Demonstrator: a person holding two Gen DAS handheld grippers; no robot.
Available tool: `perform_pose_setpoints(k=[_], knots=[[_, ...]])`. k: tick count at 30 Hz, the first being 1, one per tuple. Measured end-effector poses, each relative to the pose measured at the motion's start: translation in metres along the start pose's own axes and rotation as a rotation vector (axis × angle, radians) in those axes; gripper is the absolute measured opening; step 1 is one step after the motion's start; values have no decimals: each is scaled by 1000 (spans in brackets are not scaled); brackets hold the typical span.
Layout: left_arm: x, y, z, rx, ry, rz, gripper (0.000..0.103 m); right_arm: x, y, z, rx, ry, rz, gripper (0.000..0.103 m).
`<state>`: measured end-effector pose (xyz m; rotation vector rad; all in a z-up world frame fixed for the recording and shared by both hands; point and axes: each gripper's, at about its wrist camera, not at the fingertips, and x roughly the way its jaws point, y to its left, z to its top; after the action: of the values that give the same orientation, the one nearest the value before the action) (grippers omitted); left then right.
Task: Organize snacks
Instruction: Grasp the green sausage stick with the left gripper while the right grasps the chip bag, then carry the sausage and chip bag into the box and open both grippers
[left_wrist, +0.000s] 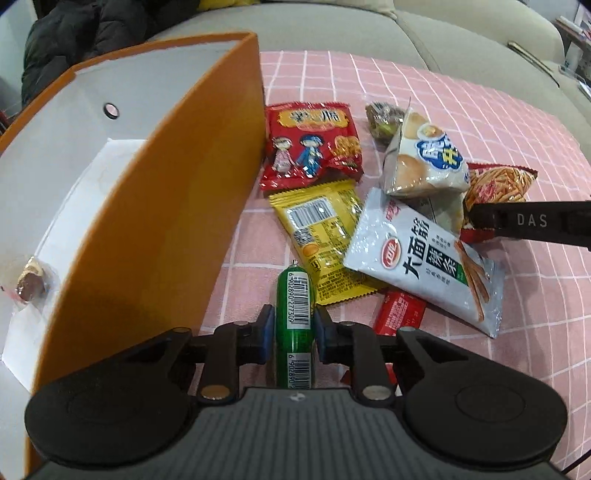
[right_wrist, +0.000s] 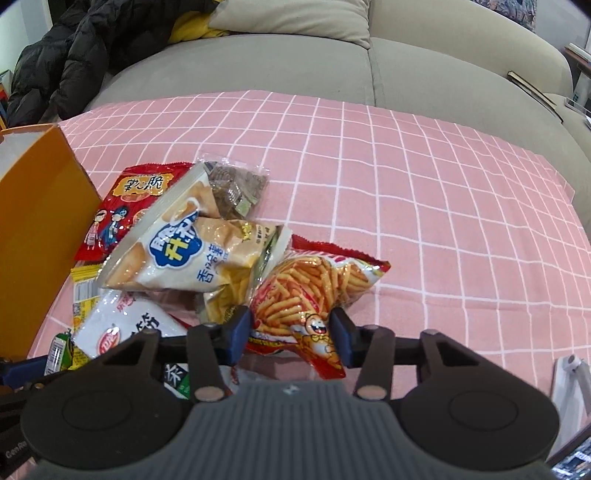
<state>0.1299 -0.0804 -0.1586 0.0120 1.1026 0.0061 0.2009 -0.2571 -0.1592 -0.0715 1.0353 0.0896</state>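
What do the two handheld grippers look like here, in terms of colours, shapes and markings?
Both look alike. The left gripper and right gripper each have a grey ribbed body flanked by two round black discs, black linkage arms with silver rivets, and blue pads on the fingers. In the left wrist view, the right gripper's black finger carries white letters "DAS". No hands or sleeves show.

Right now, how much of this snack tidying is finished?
Barely started. One wrapped sweet lies in the orange box. The left gripper pinches the green sausage stick; the right gripper straddles the red stick-snack bag. Most packets, like the yellow packet, wait on the pink cloth.
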Motion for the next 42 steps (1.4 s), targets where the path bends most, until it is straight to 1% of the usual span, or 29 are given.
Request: perform_pose_setpoints(k=[7, 10, 13, 18, 25, 29, 33, 38, 42], knots=[[-27, 4, -4, -8, -35, -18, 24, -28, 10, -5, -45, -25, -22, 40], [-38, 7, -8, -20, -45, -25, 24, -45, 15, -14, -62, -36, -38, 40], [-53, 13, -12, -33, -56, -48, 24, -62, 18, -26, -54, -45, -30, 40], [-76, 19, -19, -41, -90, -82, 24, -94, 23, -49, 11, -51, 47, 39], [-112, 36, -25, -68, -153, -124, 24, -136, 43, -68, 11, -110, 159, 39], [-130, 49, -24, -91, -197, -120, 24, -156, 59, -64, -14, -144, 206, 39], [-145, 72, -18, -140, -228, -112, 24, -174, 79, -56, -58, -185, 243, 39], [-158, 108, -4, -208, -276, -103, 24, -188, 108, -39, -123, -217, 294, 39], [-164, 138, 13, -230, -300, -79, 24, -191, 137, -20, -198, -223, 346, 39]])
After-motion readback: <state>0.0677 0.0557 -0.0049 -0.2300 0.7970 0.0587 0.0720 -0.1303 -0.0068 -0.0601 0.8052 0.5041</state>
